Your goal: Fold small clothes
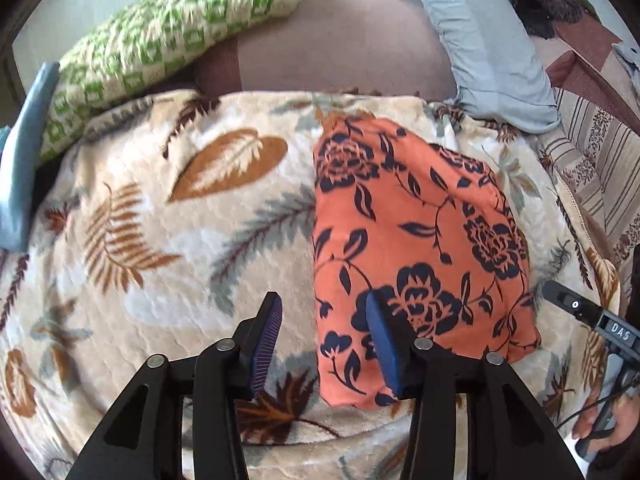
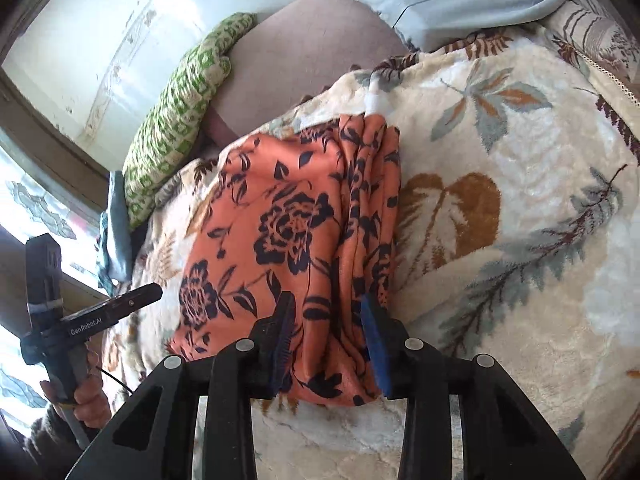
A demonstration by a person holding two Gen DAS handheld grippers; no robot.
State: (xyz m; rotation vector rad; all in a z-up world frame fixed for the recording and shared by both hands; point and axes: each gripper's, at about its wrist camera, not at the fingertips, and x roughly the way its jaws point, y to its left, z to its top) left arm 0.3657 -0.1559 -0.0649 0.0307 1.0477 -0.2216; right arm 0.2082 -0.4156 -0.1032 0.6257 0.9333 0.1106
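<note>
Left wrist view looks down on an orange floral garment (image 1: 416,232), folded into a compact block on a cream leaf-print blanket (image 1: 168,240). The left gripper (image 1: 324,344) hangs over the garment's near left edge with its jaws parted and nothing between them; one blue pad (image 1: 382,348) stands over the cloth, the other over bare blanket beside it. To the right of the garment the other handheld tool shows a label reading "DAS" (image 1: 620,334). Beyond the garment lie a green-and-white patterned cushion (image 1: 168,36) and a pale blue pillow (image 1: 488,52).

From the right wrist view, the garment (image 2: 288,232) has its stacked folded edges along its right side. The right gripper (image 2: 326,336) straddles the garment's near end, its jaws apart with cloth between them; whether the pads press on it I cannot tell. Left of the garment, a person's hand (image 2: 86,398) holds the left tool, printed "GenRobot.AI" (image 2: 86,328).
</note>
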